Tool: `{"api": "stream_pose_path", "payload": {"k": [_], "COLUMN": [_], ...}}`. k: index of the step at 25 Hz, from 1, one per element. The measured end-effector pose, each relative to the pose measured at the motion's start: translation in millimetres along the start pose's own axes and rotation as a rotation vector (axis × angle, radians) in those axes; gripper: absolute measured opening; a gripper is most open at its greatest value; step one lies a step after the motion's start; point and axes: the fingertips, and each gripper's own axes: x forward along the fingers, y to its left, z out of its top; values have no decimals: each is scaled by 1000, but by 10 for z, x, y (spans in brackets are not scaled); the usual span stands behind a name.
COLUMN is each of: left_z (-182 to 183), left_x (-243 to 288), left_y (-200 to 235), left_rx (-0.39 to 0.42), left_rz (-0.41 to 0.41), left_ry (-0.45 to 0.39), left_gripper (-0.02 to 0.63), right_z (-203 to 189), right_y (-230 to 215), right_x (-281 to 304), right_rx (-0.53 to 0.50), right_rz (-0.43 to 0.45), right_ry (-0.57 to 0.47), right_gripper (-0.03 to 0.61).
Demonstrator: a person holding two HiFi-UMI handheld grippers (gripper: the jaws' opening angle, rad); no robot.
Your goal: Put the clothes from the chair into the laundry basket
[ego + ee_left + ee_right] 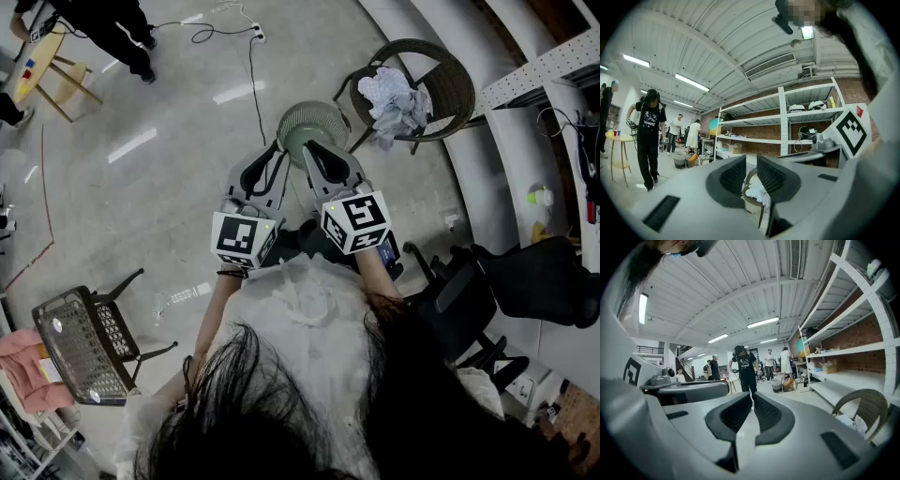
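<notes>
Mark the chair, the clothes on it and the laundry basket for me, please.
chair (454, 86), head view, on the woven backrest.
clothes (392, 97), head view, on the middle of the pale heap.
laundry basket (305, 122), head view, on its slatted wall.

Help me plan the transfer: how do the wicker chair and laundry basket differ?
The wicker chair holds a pile of clothes; the laundry basket shows none. The chair is dark brown on legs; the basket is pale green on the floor. Both are round.
</notes>
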Motion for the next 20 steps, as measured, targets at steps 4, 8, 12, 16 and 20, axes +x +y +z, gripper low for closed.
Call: {"api": "stream_pose_path", "payload": {"k": [4, 8, 12, 16, 20], "left_z": [-11, -47, -66, -135, -197], "left_x": [17, 20, 45, 109, 229], "left_y": [-14, -10, -36, -122, -212], "left_rx": [5, 6, 51, 80, 67], "left_rz": [-2, -15, -42, -92, -143], "left_ry": [5, 14, 25, 45, 57], "left_gripper": [84, 84, 84, 84, 84], "right_z": [-20, -53, -120, -193, -233], "right_y": [-37, -55, -83, -162, -316], "right_x": [-5, 7, -3, -27, -28], "right_rx": [6, 25, 32, 42, 53], "right_rz": [-7, -17, -43, -77, -109], "right_ry": [3, 1, 10, 21, 34], "right_gripper": [44, 44, 45, 46, 45]}}
